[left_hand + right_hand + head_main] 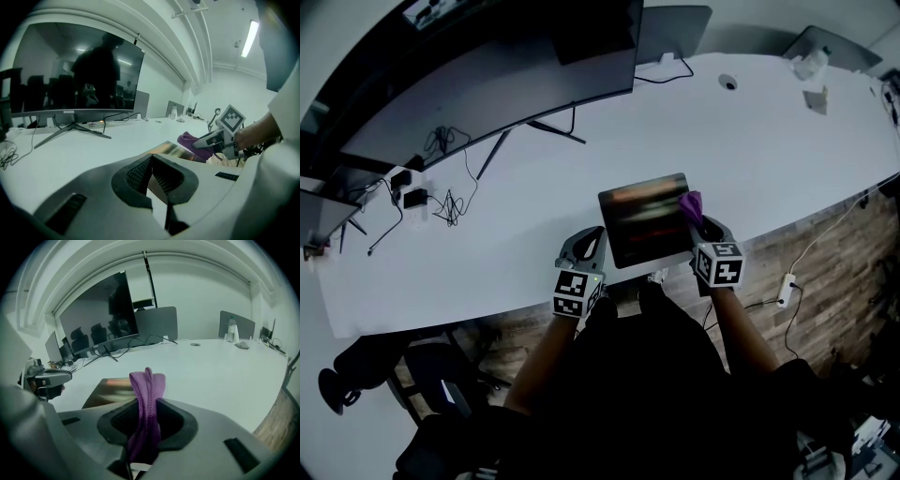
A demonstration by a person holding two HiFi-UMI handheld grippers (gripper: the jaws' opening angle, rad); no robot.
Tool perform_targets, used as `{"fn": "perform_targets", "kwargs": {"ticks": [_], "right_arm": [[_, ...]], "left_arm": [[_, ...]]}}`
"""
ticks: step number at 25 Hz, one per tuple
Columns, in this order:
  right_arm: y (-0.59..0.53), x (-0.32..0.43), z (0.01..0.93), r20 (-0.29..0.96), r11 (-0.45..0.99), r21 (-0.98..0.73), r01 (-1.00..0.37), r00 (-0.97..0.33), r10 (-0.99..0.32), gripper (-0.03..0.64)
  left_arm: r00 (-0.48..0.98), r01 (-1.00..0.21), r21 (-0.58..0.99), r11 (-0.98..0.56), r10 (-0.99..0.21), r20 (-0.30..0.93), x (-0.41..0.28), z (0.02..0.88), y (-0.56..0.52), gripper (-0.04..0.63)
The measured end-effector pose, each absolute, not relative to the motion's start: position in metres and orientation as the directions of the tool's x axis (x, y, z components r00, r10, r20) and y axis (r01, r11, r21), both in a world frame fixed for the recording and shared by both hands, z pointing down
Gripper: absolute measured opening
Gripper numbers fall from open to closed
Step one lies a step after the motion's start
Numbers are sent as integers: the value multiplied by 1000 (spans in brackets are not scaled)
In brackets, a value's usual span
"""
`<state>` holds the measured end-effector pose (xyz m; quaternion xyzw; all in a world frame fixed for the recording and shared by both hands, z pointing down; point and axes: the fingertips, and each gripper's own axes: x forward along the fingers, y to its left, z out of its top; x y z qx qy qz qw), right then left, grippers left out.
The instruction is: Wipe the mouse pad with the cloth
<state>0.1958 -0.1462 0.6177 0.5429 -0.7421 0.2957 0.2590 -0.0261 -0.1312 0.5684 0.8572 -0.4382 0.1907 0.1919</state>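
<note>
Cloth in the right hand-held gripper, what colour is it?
The cloth is purple, clearest in the right gripper view.

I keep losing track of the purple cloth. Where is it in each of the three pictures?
Head view: the purple cloth is at the right edge of the mouse pad, held by the right gripper.
Left gripper view: right of centre, under the right gripper's tip.
Right gripper view: in the centre, pinched between the jaws.
Shared landmark: the mouse pad, right by the cloth in all three views.
</note>
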Motion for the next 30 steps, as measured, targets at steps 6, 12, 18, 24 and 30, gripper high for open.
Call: {"fn": "perform_targets", "kwargs": {"ticks": [6,12,18,24,30], "right_arm": [[-167,177,582,636,308,-151,-939,-331,-698,115],[-196,146,535,509,378,-208,-902,-429,-746,115],[-216,123,480,371,444,-186,-876,-482,-794,115],[-217,109,416,224,520,-113,-847,-532,-817,115],[-213,102,366,93,550,11,-835,-547,-832,114]], "left_arm": [[514,-849,142,-510,-731,449,-42,545,-147,21],[501,-857,98,-505,-775,385,-51,512,-167,20],[461,-883,65,-465,-832,309,-65,475,-190,21],[449,-891,46,-452,-860,242,-70,438,-200,21],[448,-893,36,-449,-878,169,-70,405,-199,21]]}}
